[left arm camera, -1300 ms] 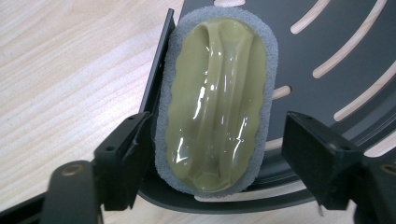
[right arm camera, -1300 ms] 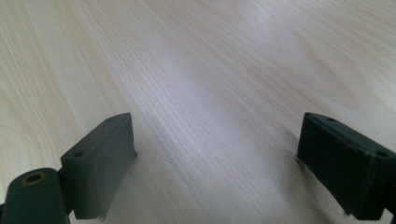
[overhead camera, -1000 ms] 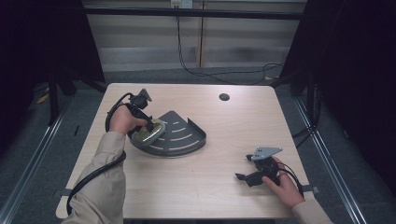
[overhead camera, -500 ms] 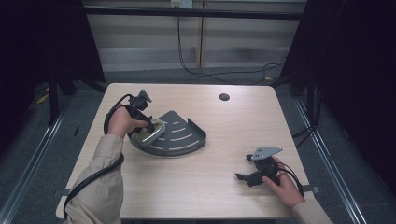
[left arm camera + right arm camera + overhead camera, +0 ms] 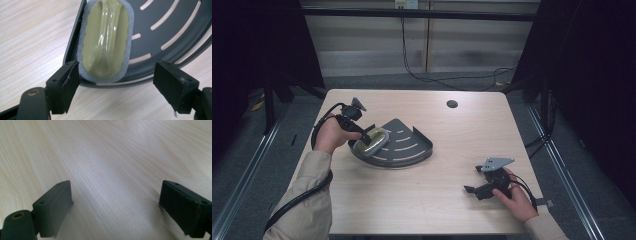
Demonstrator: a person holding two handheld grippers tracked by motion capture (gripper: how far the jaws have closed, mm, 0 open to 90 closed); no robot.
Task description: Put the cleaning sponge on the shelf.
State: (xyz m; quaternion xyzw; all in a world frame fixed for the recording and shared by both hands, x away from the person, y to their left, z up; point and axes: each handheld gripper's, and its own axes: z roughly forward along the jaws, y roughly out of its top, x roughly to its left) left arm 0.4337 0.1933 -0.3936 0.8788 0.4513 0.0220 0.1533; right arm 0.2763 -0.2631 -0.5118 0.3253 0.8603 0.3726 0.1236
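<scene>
Left gripper (image 5: pixel 116 82) spread, holding nothing, near scrub sponge (image 5: pixel 106 40) on dark corner rack (image 5: pixel 175 30): light, squashy, grab its grey edges.

Dim room, bright tabletop, slight blur

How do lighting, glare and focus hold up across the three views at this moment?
High view: table evenly lit, surroundings dark, fairly sharp. Left gripper view: white glare streaks on the shiny yellow-green scrubber lying in the dark slotted tray; scrubber and tray sharp. Right gripper view: soft bright patch on the wood toward the top, far grain hazy, jaws dim.
</scene>
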